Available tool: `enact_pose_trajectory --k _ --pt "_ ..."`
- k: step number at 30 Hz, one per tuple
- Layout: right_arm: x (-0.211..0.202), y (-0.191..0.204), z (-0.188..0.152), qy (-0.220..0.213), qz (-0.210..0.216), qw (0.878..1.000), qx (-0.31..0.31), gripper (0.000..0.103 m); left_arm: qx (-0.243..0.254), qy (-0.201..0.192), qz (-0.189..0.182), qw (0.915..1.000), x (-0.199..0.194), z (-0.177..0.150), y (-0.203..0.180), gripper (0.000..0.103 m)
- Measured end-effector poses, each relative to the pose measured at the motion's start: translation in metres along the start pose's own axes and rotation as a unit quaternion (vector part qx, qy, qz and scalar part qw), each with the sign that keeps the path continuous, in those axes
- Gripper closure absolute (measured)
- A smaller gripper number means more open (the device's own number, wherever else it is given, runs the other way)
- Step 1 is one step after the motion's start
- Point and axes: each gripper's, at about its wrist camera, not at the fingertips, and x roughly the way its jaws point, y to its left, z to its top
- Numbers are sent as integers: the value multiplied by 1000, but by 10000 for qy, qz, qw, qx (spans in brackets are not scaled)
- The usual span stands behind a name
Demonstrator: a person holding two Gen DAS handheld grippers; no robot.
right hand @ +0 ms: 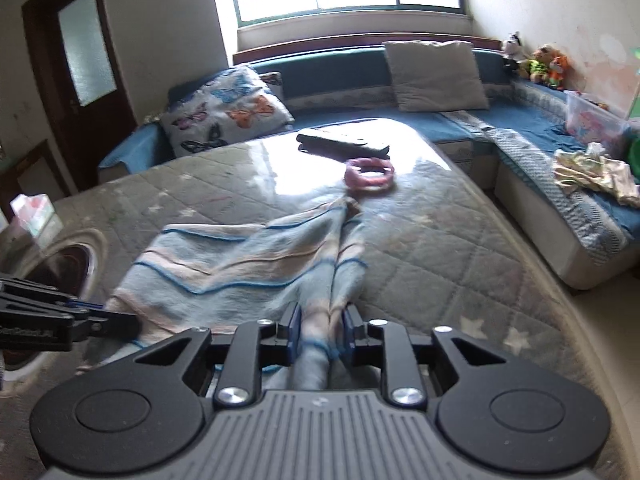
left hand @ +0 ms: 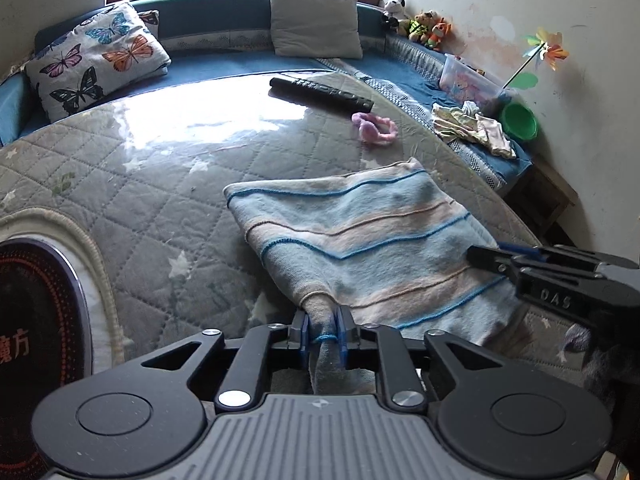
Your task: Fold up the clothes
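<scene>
Left wrist view: left gripper (left hand: 323,330) fingers pinch a bunched corner of the striped blue knit garment (left hand: 360,232), which lies on the quilted worktop (left hand: 160,184); right gripper (right hand: 320,334) fingers pinch its other corner.

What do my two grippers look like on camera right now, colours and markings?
Both look alike. The left gripper and right gripper have black linkage arms with silver rivets, blue pads on the fingers, and a ribbed grey housing flanked by round black discs. The right gripper's side carries embossed letters in the left wrist view. No cables or sleeves show.
</scene>
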Motion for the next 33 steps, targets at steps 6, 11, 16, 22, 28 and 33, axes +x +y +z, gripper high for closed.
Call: enact_pose_trajectory --k 6,11,16,22,28,33 --pt "-14 -9 6 -242 -57 9996 125 79 -134 -184 156 9996 -9 5 10 65" --pt "-12 1 7 -223 231 9995 31 79 -119 -214 168 9996 -5 9 10 65" --pt "8 3 -2 69 237 9997 87 79 42 -98 299 9995 9 6 10 65" --pt "7 1 0 42 222 9997 53 80 -53 -99 275 9996 12 11 19 61" --pt "14 4 22 -124 301 9995 40 80 -91 -259 333 9991 14 31 22 59" --pt "29 6 34 -145 323 9994 47 80 -143 -328 495 9981 28 47 32 59"
